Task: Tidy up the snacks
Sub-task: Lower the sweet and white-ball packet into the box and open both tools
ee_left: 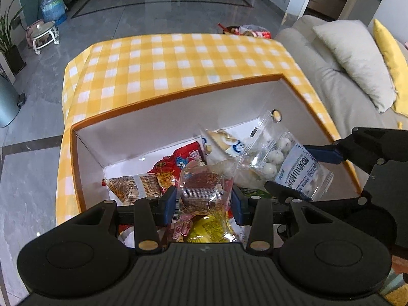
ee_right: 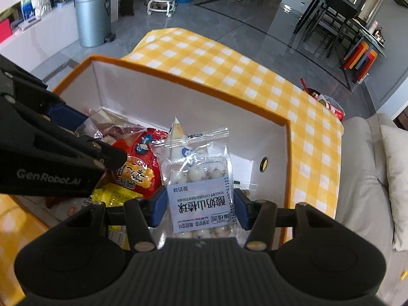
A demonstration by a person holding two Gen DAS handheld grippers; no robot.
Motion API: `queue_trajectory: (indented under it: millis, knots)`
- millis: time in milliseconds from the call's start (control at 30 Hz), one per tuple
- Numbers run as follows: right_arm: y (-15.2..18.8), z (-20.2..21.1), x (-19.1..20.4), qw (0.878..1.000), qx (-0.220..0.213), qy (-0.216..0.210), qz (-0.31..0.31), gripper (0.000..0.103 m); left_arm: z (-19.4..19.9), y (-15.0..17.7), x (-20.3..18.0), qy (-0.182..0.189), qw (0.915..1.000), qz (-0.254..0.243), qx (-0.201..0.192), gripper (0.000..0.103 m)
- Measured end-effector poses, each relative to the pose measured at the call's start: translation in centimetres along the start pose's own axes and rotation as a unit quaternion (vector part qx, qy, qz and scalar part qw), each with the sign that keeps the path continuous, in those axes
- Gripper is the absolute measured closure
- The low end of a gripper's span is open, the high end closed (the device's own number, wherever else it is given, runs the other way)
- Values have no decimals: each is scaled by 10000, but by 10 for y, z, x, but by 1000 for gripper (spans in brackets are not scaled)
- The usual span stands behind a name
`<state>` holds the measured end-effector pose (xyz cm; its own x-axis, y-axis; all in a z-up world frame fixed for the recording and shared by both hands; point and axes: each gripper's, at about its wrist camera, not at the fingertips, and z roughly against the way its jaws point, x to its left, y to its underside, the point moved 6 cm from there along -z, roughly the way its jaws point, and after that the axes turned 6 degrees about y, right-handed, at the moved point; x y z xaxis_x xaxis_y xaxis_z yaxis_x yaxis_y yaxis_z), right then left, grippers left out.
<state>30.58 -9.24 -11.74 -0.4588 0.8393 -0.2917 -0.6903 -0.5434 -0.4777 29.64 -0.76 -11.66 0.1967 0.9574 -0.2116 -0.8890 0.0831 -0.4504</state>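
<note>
Snack packets (ee_left: 204, 191) (ee_right: 201, 199) between both jaws

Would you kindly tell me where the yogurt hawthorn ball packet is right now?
The hawthorn ball packet is clamped in the right tongs over the white box, beside the red snack bag.

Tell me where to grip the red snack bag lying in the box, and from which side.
Take the red snack bag by its crimped top edge, coming from above. It lies tilted among other packets in the box, so only the upper part is free. Both the left gripper and right gripper already hold packets.
</note>
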Motion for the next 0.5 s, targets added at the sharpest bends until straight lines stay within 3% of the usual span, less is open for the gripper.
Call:
queue_trajectory:
  millis: [500]
  knots:
    - [-7, -35, 5, 9987, 180, 218, 420, 48, -37, 2, 21, -122, 9990, 206, 372, 53]
